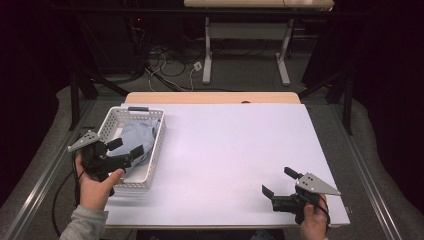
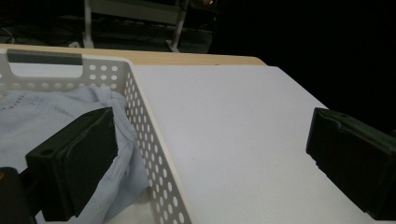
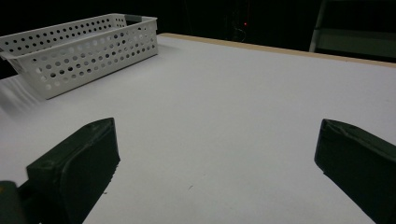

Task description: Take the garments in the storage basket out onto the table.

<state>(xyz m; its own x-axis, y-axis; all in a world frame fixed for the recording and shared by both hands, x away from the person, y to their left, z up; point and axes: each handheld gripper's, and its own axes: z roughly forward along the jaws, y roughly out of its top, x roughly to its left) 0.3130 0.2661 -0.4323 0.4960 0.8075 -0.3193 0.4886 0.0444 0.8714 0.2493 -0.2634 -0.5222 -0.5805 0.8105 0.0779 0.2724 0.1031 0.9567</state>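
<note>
A white perforated basket (image 1: 111,120) stands at the table's left, with a light blue cloth (image 1: 137,134) bunched inside it. My left gripper (image 1: 125,147) is open and hovers over the basket's near right part. In the left gripper view the left gripper (image 2: 210,161) straddles the basket wall (image 2: 156,156): one jaw is over the cloth (image 2: 42,112), the other over bare table. My right gripper (image 1: 280,182) is open near the front right corner with nothing between its jaws. The right gripper view has the right gripper (image 3: 215,172) over bare table, with the basket (image 3: 79,51) far off.
The white tabletop (image 1: 235,145) stretches between basket and right gripper, with a wooden strip (image 1: 210,97) along its far edge. Beyond it stand another table's legs (image 1: 207,55) and floor cables (image 1: 165,65). Dark frame posts flank both sides.
</note>
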